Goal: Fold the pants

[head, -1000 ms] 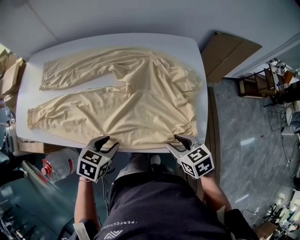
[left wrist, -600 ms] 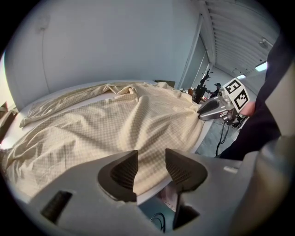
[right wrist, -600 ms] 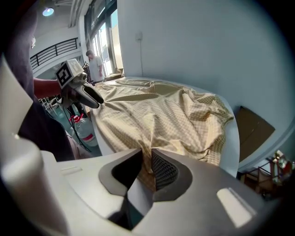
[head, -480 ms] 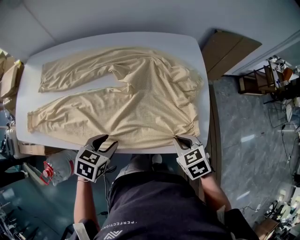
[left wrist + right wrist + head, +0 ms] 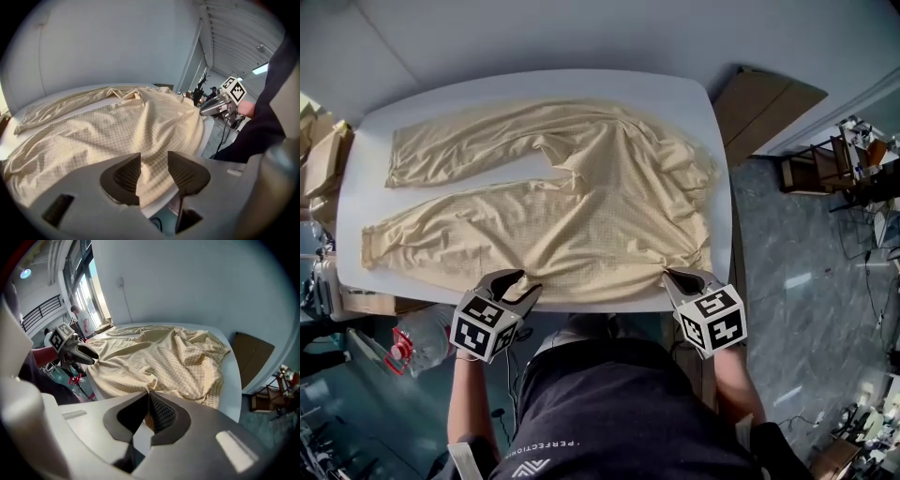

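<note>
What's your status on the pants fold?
Right gripper just closed, fingers pinching pants at near edge. Left gripper open, fabric between its fingers. Pants spread flat on table, unfolded. Nothing in the way.

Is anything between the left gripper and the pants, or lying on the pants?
Nothing visible. The near edge of the pants lies between the open jaws of the left gripper, and nothing rests on top of the cloth.
</note>
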Action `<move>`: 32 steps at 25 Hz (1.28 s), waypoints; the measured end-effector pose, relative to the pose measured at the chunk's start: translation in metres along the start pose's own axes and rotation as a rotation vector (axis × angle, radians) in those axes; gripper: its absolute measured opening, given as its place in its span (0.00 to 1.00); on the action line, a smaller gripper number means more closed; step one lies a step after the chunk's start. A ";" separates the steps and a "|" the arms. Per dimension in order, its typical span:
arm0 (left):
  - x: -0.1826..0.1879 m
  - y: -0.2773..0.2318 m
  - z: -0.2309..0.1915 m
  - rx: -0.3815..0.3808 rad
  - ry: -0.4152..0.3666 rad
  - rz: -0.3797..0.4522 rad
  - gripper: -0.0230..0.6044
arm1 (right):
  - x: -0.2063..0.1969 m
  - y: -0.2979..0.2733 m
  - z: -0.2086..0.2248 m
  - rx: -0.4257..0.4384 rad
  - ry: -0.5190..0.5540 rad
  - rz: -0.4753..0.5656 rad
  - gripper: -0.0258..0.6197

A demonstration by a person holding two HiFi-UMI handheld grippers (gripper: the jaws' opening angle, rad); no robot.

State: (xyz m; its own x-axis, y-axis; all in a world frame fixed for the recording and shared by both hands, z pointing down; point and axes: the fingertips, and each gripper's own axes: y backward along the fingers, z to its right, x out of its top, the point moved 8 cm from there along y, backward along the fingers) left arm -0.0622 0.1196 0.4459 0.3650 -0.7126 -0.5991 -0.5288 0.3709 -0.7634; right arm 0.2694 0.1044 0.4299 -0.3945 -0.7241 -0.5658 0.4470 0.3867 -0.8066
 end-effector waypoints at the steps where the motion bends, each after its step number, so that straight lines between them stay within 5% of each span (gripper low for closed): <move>1: -0.002 0.003 0.001 0.015 0.004 0.007 0.33 | -0.001 0.001 -0.002 0.006 -0.018 0.012 0.06; 6: -0.017 0.021 0.012 0.079 0.043 0.039 0.24 | -0.002 0.010 -0.007 -0.005 -0.021 0.038 0.06; 13: -0.061 0.053 0.020 0.166 0.065 0.005 0.30 | -0.012 0.023 -0.010 -0.022 -0.041 0.093 0.06; 21: -0.076 0.095 -0.040 0.368 0.160 0.061 0.30 | -0.006 0.025 -0.022 -0.058 -0.061 0.115 0.05; 32: -0.081 0.105 -0.134 0.225 0.043 -0.052 0.36 | 0.056 0.000 -0.020 -0.253 -0.146 0.084 0.05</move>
State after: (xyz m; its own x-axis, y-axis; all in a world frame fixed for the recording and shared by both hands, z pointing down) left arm -0.2498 0.1369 0.4468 0.3520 -0.7571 -0.5504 -0.3246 0.4528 -0.8304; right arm 0.2311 0.0753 0.3950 -0.2370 -0.7510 -0.6163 0.2514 0.5653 -0.7856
